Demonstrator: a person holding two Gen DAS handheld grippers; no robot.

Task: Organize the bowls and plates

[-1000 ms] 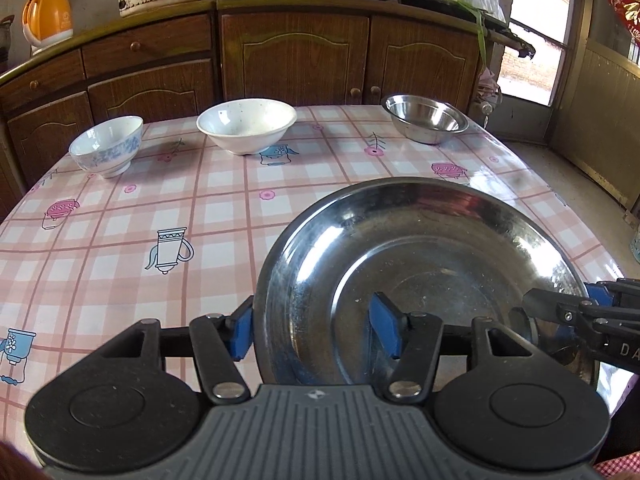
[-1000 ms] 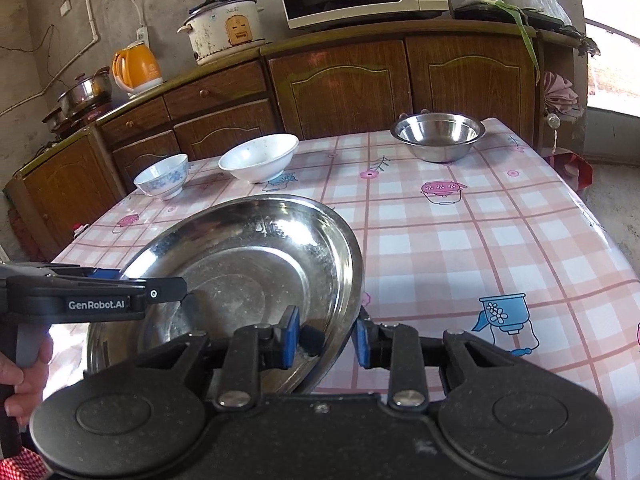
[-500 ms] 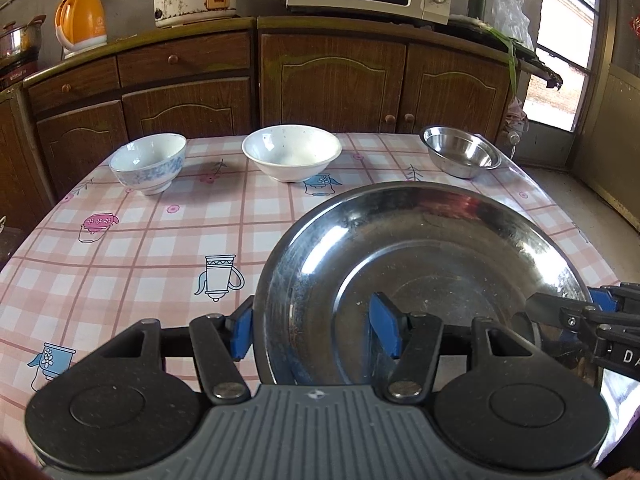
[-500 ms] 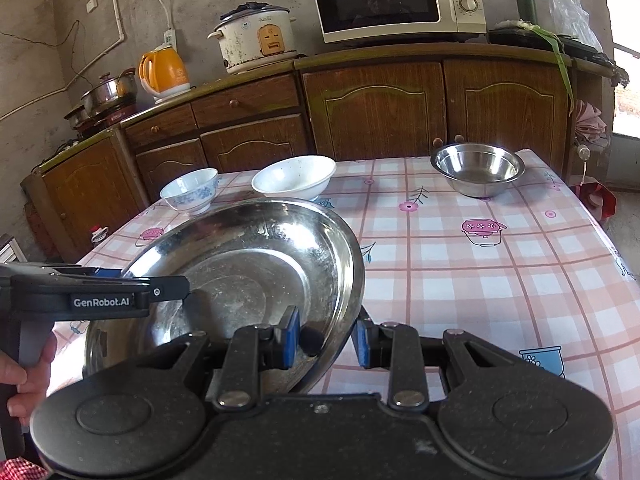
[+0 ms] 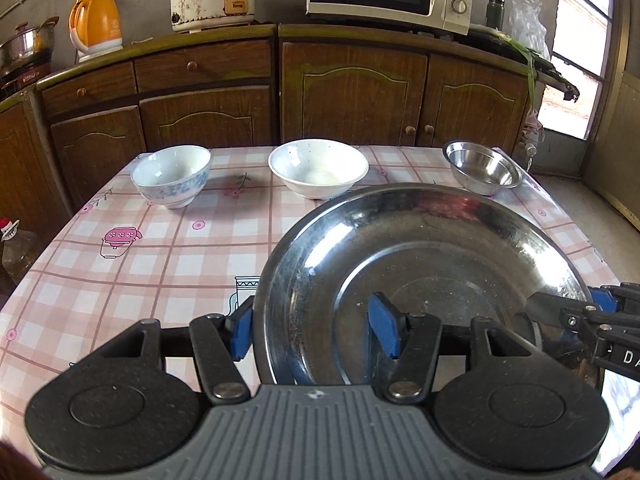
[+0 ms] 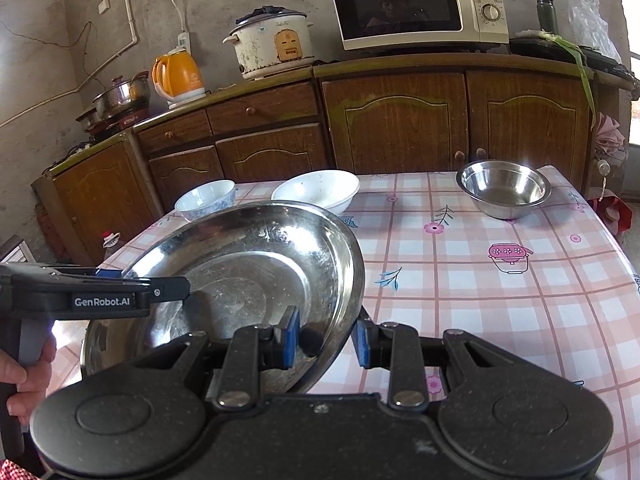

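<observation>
Checked pink surface: blue-patterned bowl, white bowl and small steel bowl line the twelve o'clock edge. Nearer, left gripper and right gripper fingers each pinch the big steel plate rim, at nine and three o'clock.

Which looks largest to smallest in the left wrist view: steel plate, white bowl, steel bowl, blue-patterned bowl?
1. Steel plate, though it is nearest the camera.
2. White bowl.
3. Blue-patterned bowl and steel bowl: too alike to rank.
</observation>
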